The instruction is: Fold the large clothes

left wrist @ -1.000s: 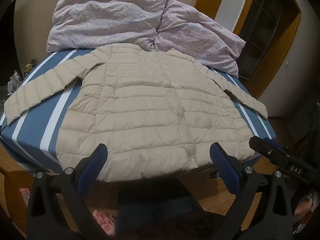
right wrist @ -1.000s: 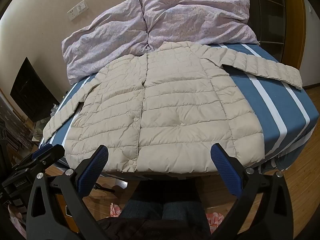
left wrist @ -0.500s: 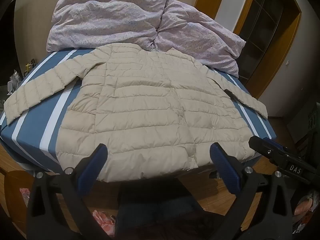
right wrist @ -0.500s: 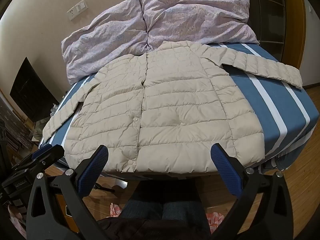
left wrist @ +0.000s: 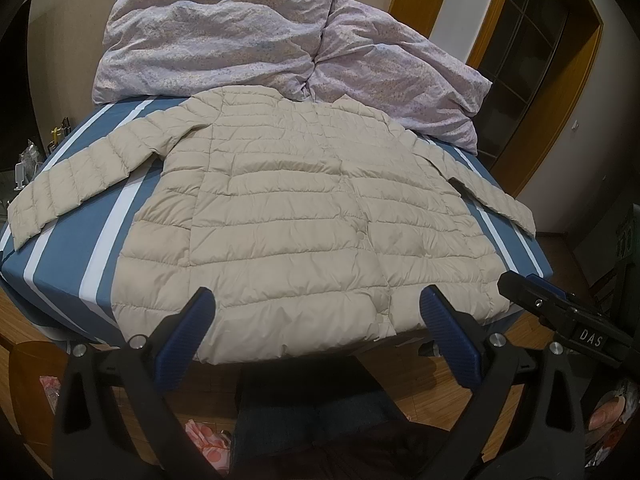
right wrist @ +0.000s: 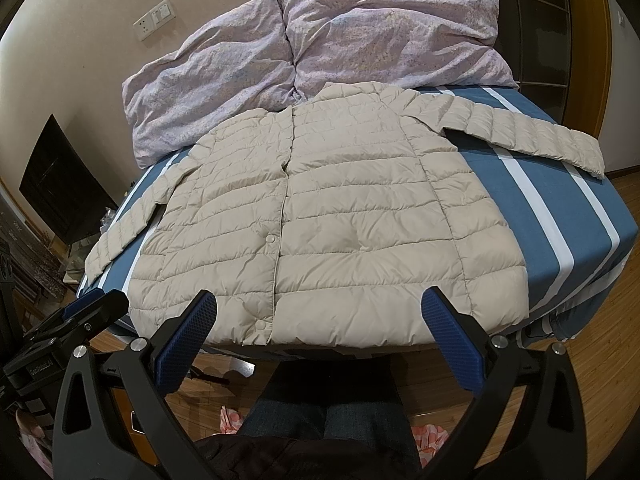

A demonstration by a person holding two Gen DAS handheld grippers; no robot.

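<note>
Both views are lit dimly and evenly from overhead; soft shadows are cast below the bed [left wrist: 72,272]. Edges are bent by fisheye distortion, corners vignetted black.

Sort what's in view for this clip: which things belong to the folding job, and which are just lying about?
Job:
beige quilted jacket, spread flat, unfolded
left gripper, open, empty
right gripper, open, empty
striped bed under the jacket

Lying about:
lilac floral duvet, bunched beyond the collar
wall socket panel

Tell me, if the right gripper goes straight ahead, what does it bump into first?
Probably the beige puffer jacket: the open right gripper points at its bottom hem at the bed's near edge, though depth is hard to judge.
</note>
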